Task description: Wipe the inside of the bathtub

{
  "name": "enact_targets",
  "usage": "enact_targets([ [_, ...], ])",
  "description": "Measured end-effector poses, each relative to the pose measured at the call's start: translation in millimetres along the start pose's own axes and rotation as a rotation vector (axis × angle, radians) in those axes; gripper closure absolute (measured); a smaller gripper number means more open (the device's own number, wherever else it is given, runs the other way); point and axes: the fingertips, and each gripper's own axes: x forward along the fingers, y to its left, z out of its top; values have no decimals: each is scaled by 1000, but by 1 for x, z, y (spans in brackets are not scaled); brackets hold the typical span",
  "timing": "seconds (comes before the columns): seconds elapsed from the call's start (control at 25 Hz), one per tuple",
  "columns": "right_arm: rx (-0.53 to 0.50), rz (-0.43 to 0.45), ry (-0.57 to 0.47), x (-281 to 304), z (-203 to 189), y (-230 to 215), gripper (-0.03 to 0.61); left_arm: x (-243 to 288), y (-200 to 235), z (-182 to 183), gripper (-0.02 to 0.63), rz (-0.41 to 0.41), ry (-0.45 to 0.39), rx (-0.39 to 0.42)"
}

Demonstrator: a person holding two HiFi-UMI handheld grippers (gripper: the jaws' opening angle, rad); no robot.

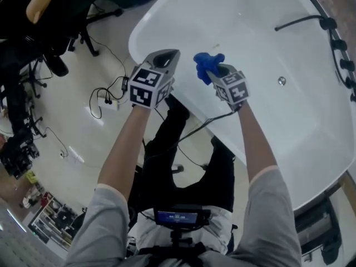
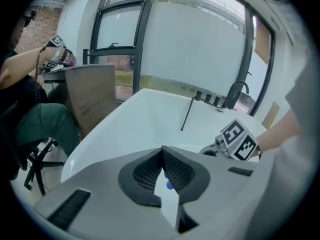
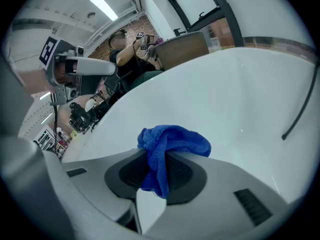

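A white oval bathtub (image 1: pixel 261 43) fills the upper right of the head view. My right gripper (image 1: pixel 210 65) hangs over the tub's near rim, shut on a crumpled blue cloth (image 1: pixel 207 63); the right gripper view shows the cloth (image 3: pixel 167 146) pinched between the jaws, bulging above them over the tub's inner wall (image 3: pixel 225 94). My left gripper (image 1: pixel 167 57) is held just left of it at the tub's near end, jaws closed with nothing between them. Its own view looks down the length of the tub (image 2: pixel 150 119) with the right gripper's marker cube (image 2: pixel 239 140) at the right.
A drain (image 1: pixel 282 81) sits on the tub floor. A black hand-shower hose (image 1: pixel 297 22) and black taps (image 1: pixel 340 54) line the far rim. Cables and a power strip (image 1: pixel 108 102) lie on the floor to the left. A seated person (image 2: pixel 30 99) and office chairs (image 1: pixel 61 32) are beyond.
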Motion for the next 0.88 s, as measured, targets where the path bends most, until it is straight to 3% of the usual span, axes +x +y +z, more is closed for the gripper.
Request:
enact_targets([
  [0.16, -4, 100, 43, 39, -11, 1, 486, 28, 9, -6, 612, -29, 30, 30],
  [0.4, -88, 303, 31, 68, 10, 43, 486, 44, 28, -9, 612, -33, 39, 33],
  [0.76, -180, 388, 82, 91, 17, 75, 489, 53, 28, -15, 612, -38, 77, 64],
  [0.88, -157, 390, 91, 98, 14, 73, 494, 59, 29, -19, 612, -44, 93, 52],
])
